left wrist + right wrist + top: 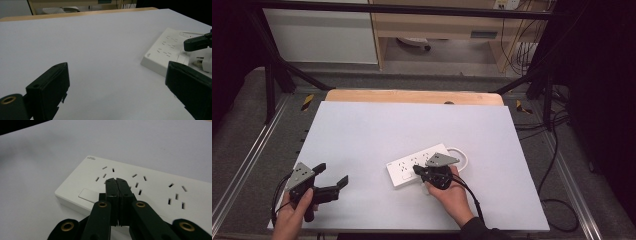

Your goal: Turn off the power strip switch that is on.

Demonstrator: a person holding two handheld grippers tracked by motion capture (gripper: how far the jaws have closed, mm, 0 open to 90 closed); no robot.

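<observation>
Closed right gripper (116, 181) fingers overhang power strip (150, 187) near edge.

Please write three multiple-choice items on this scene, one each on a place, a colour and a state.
1. Where on the table does the power strip lie?
A. at the far left corner
B. near the front edge, right of the middle
C. on the wooden strip at the back

2. What colour is the power strip?
A. white
B. black
C. red

3. How do the right gripper jaws stand?
A. wide open
B. closed on a cable
C. shut, with nothing between them

Answers:
1 B, the high view shows it by the right hand.
2 A, its casing is white in all three views.
3 C, the right gripper view shows the jaws pressed together over the strip.
</observation>
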